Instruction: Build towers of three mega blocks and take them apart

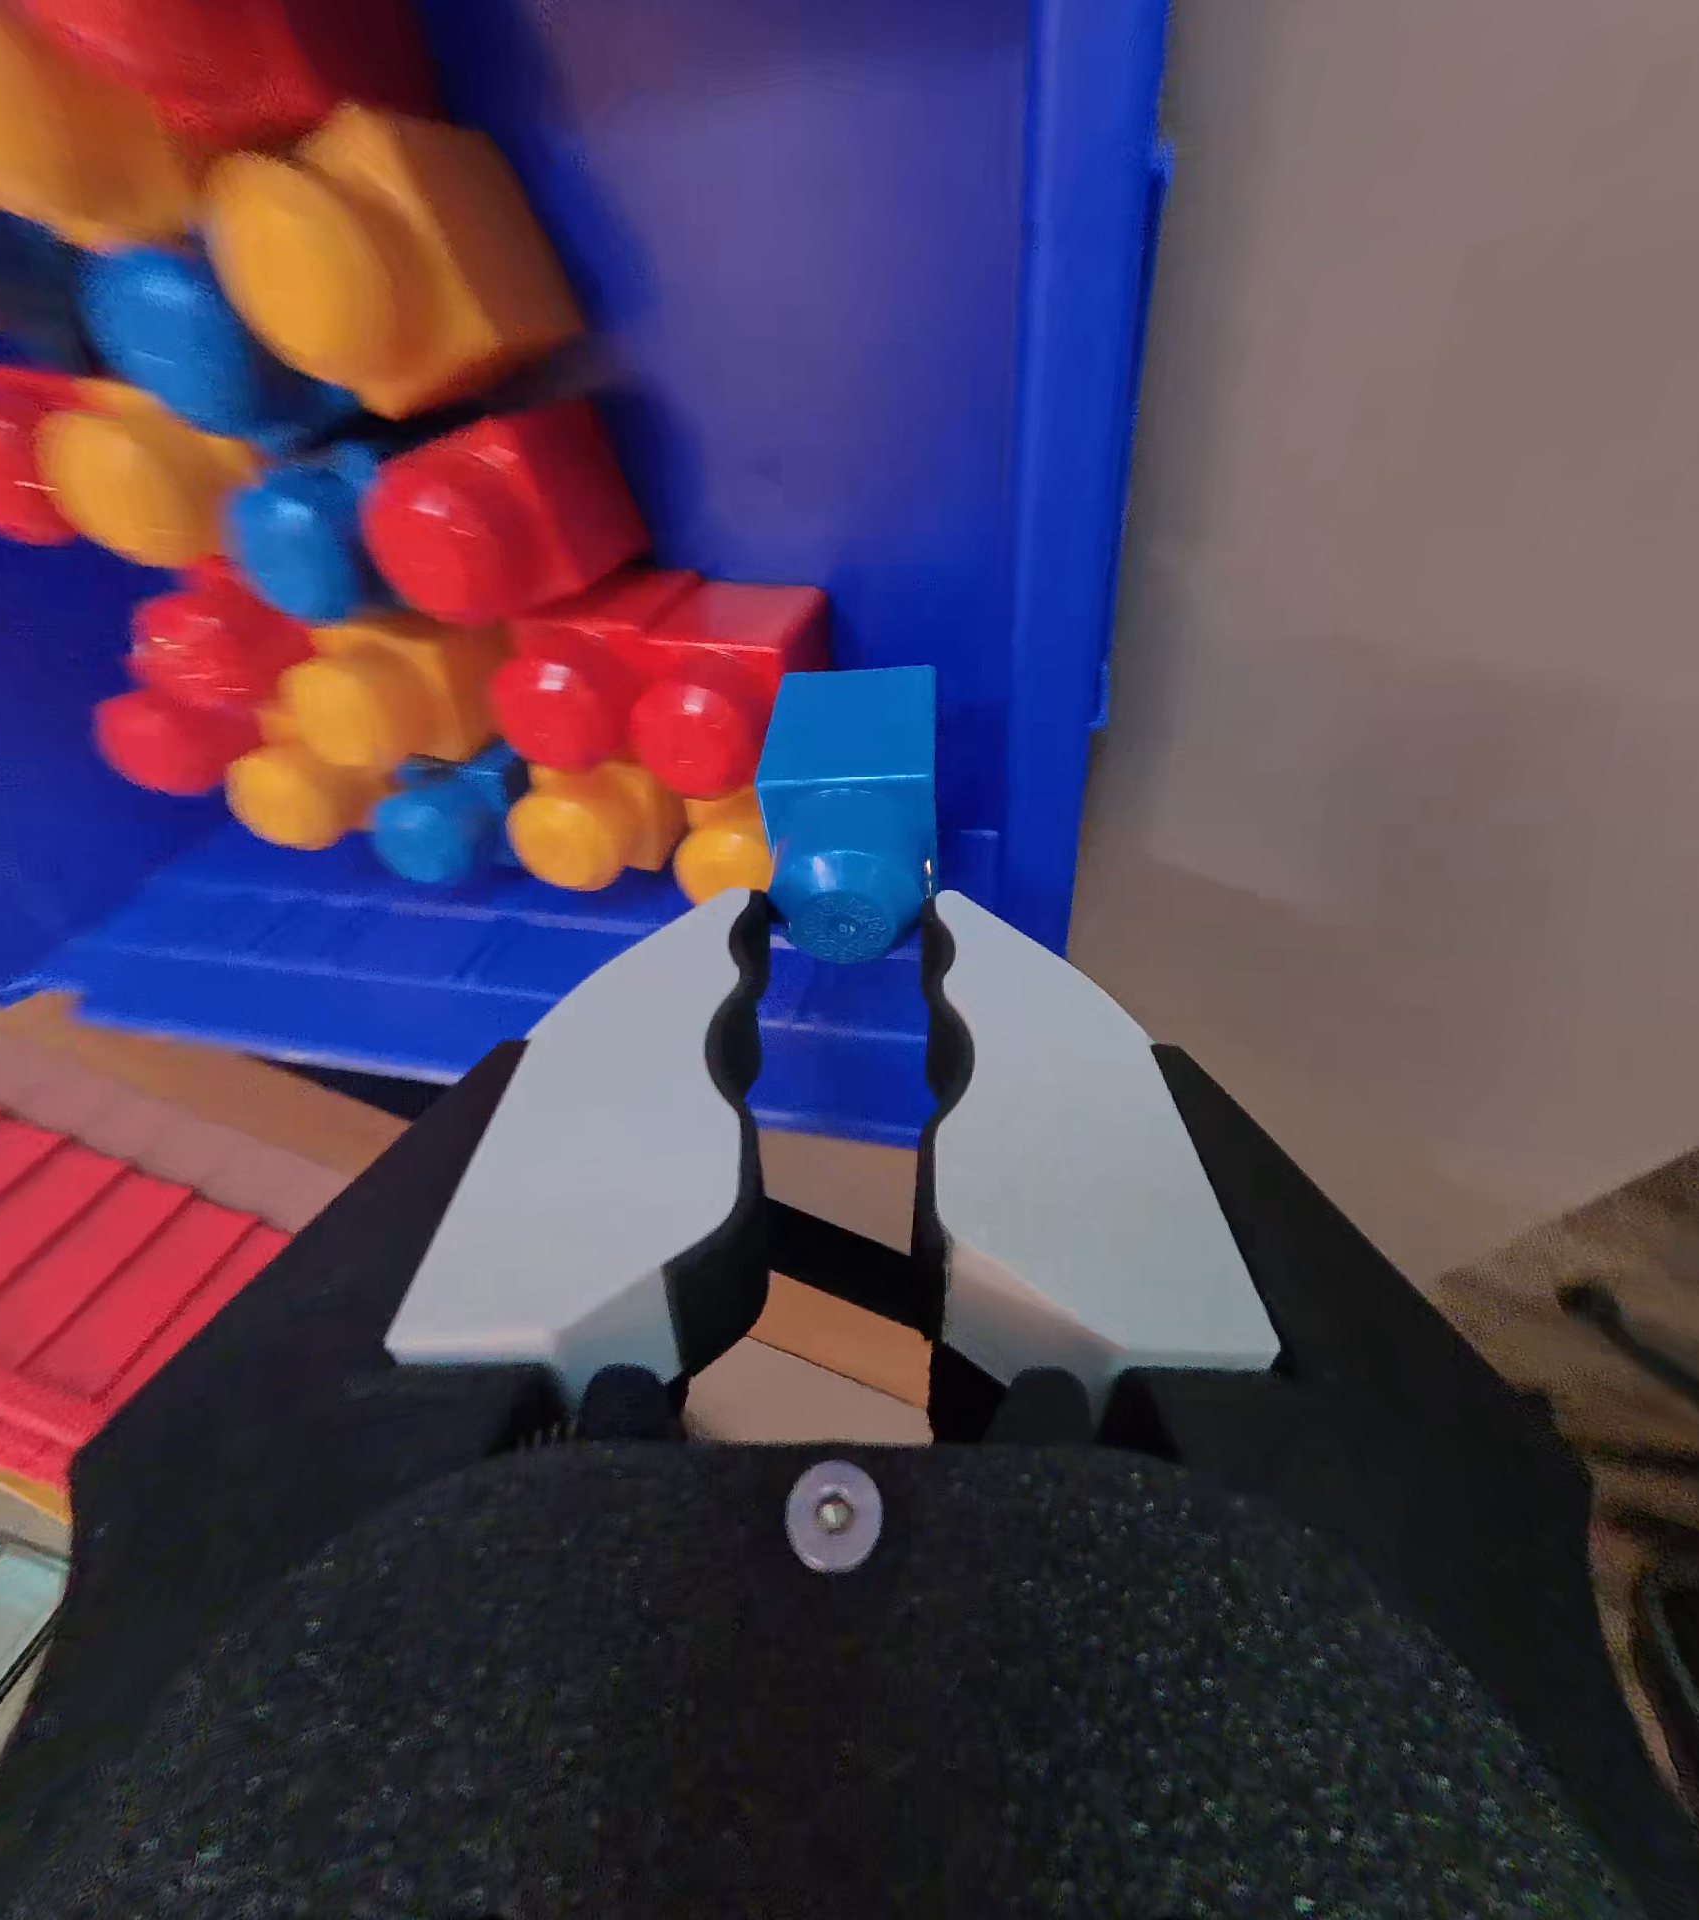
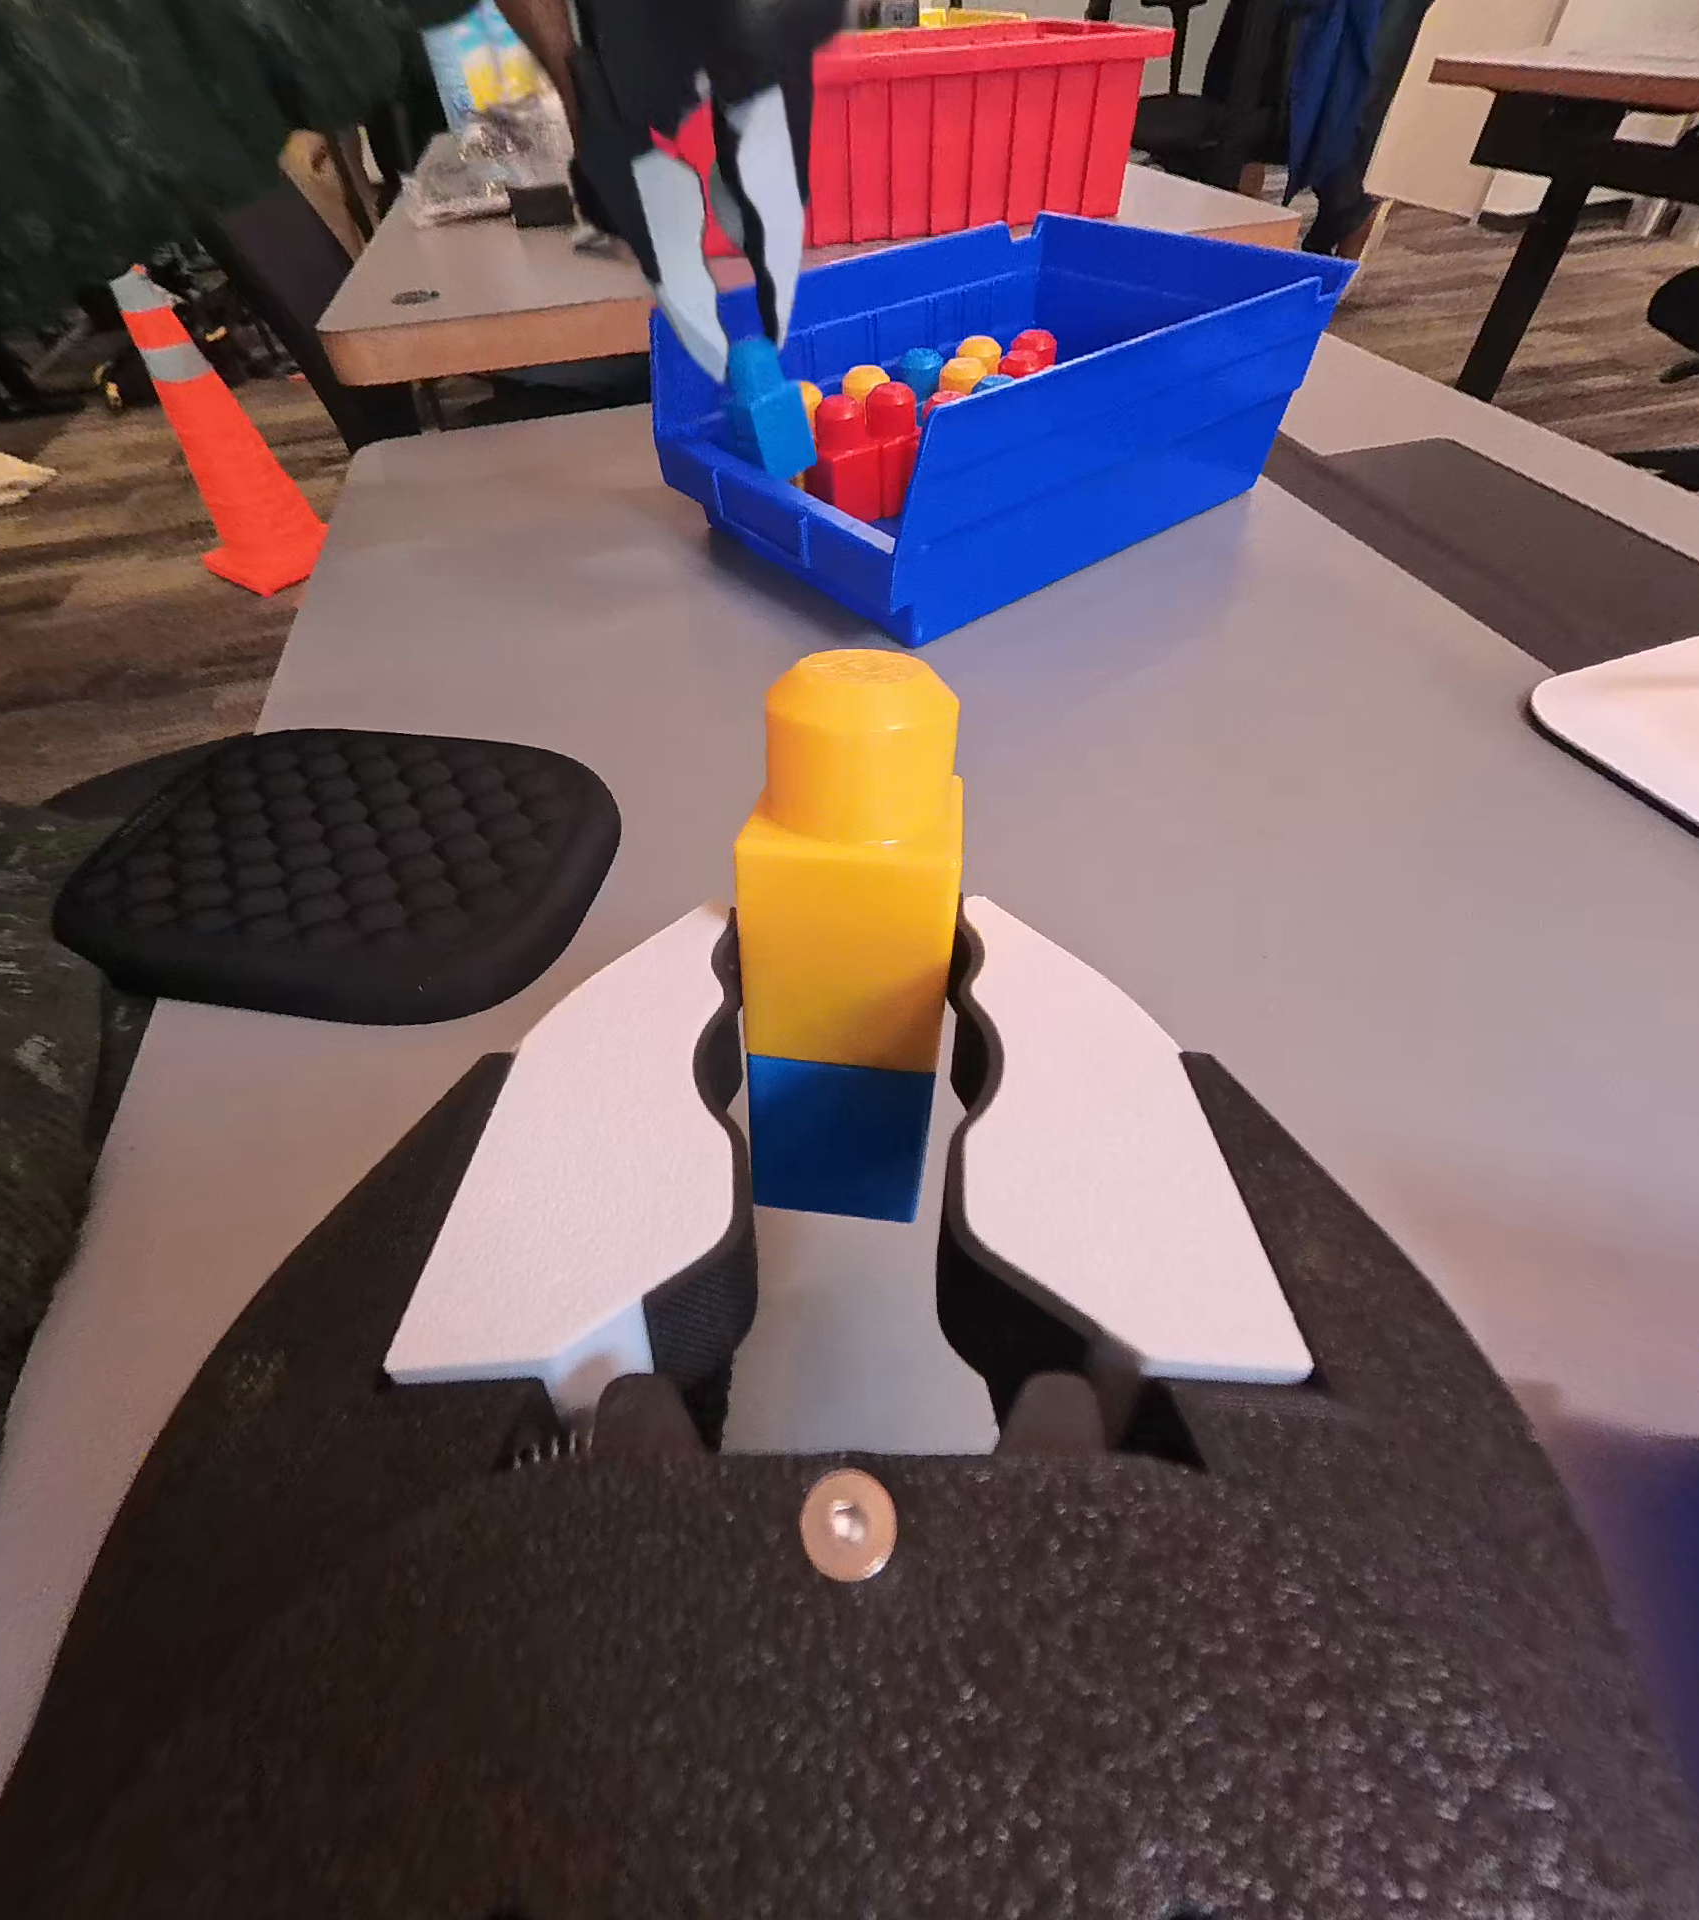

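My left gripper (image 1: 840, 914) is shut on the round stud of a light blue block (image 1: 850, 774) and holds it over the near end of the blue bin (image 1: 533, 956). The right wrist view shows the same gripper (image 2: 743, 348) with the block (image 2: 772, 416) hanging from its tips above the bin (image 2: 1084, 499). My right gripper (image 2: 850, 935) is shut on a yellow block (image 2: 850, 904) stacked on a dark blue block (image 2: 837, 1143), standing upright on the grey table (image 2: 1240, 831). The pads press the yellow block's sides.
The blue bin holds several red, yellow and blue blocks (image 1: 388, 582). A red bin (image 2: 980, 135) stands behind it. A black textured pad (image 2: 336, 873) lies at the left, a white board (image 2: 1697, 738) at the right, an orange cone (image 2: 211, 436) on the floor. There is about 40 cm between the tips of the two grippers.
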{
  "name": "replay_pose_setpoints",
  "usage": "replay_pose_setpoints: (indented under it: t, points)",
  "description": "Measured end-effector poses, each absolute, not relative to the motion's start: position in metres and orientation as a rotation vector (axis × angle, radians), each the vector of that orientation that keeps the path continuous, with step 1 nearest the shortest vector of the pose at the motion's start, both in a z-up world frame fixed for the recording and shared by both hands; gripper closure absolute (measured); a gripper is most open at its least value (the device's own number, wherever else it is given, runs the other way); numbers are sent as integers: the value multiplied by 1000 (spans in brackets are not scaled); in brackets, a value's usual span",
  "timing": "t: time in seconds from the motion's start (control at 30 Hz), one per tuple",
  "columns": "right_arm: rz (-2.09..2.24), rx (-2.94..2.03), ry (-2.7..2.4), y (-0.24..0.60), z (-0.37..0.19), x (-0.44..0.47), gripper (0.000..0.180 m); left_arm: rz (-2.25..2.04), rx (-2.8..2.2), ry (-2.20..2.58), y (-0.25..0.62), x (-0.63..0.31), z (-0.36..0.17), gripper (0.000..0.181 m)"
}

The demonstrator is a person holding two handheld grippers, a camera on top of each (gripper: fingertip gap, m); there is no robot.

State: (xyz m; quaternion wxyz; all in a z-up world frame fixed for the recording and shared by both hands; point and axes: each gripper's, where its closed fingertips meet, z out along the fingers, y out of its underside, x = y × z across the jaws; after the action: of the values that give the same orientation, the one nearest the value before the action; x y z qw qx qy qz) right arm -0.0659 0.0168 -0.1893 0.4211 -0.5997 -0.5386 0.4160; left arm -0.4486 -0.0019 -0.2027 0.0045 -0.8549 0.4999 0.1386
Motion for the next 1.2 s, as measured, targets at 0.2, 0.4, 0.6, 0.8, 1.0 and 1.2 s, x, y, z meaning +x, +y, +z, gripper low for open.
replay_pose_setpoints:
  t: [0.2, 0.4, 0.6, 0.8, 1.0, 1.2]
  points:
    - [982, -1508, -1342, 23, -192, -65, 143, 147, -2202, 1299, 22, -346, -108, 153]
    - [799, -1499, -1457, 23, -212, -67, 143, -285, -1875, 1392, -7, -190, -124, 153]
    - [564, -1481, -1645, 19, -242, -65, 143, -580, -1781, 1388, 0, -108, -185, 153]
    - [550, -1487, -1691, 17, -248, -64, 143, -601, -1775, 1406, 0, -105, -194, 153]
    - [563, -1472, -1720, 8, -248, -68, 143, -581, -1736, 1460, -7, -103, -190, 153]
    - [752, -1444, -1680, -7, -235, -74, 143, -612, -1558, 1492, -19, -100, -174, 153]
